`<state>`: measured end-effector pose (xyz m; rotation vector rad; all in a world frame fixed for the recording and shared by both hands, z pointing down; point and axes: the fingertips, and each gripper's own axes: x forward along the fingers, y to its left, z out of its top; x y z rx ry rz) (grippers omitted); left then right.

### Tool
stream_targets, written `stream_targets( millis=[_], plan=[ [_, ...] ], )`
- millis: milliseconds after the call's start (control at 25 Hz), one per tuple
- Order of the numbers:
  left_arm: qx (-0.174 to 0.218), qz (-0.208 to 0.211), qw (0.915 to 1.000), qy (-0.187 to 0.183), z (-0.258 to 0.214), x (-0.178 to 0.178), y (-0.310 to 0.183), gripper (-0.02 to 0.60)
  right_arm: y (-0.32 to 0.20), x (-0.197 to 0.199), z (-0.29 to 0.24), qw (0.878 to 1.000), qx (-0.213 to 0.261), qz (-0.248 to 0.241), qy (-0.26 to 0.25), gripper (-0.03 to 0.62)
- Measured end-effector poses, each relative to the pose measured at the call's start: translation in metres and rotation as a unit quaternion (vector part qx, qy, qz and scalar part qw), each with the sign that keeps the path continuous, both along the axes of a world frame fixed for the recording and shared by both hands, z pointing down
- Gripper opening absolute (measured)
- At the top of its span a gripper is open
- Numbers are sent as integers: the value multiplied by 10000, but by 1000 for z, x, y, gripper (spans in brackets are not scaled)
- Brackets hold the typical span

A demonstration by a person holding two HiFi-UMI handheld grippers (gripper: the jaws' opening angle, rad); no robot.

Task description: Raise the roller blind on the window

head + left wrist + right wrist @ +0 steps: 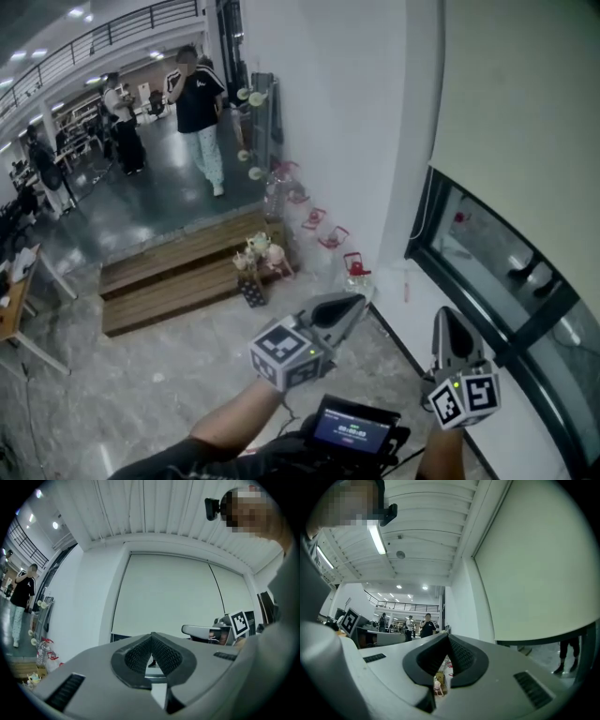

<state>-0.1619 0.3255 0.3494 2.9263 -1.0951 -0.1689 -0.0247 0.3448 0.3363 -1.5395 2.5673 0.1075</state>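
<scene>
The pale roller blind (525, 103) hangs down over most of the window; a strip of dark-framed glass (511, 267) shows under its bottom edge. In the left gripper view the blind (168, 595) fills the middle, with a thin dark line running down its right part. My left gripper (354, 302) is held low in front of the wall, left of the window, its jaws shut with nothing between them (151, 634). My right gripper (446, 317) is just below the window's lower left corner, jaws also shut and empty (448, 636). Neither touches the blind.
A white wall (328, 112) runs left of the window, with several red-handled bottles (333, 236) along its foot. A wooden platform (173, 272) with small toys (255, 258) lies beyond. A person in a black shirt (199, 108) stands farther back. A small screen device (352, 429) sits by my arms.
</scene>
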Motion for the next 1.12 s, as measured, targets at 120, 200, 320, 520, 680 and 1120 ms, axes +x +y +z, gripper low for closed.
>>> stream_targets(
  millis=[120, 200, 320, 520, 680, 1120],
  plan=[
    [-6, 84, 10000, 27, -2, -7, -26, -8, -24, -9, 0, 10000, -48, 52, 14, 12],
    [9, 156, 9999, 25, -3, -12, -43, -8, -40, -15, 0, 9999, -48, 109, 52, 12],
    [38, 232, 9997, 43, -1, -21, -69, -8, -65, -21, -2, 9997, -51, 237, 71, 12],
    [96, 361, 9993, 42, -3, -36, -107, -8, -97, -32, -7, 9991, -46, 408, 66, 12],
    [33, 438, 9989, 192, -7, -41, -125, -8, -116, -37, -13, 9986, -150, 473, 161, 12],
    [-128, 216, 9996, 132, 8, -37, -187, -8, -185, -30, -11, 9996, -149, 244, 90, 12]
  ],
)
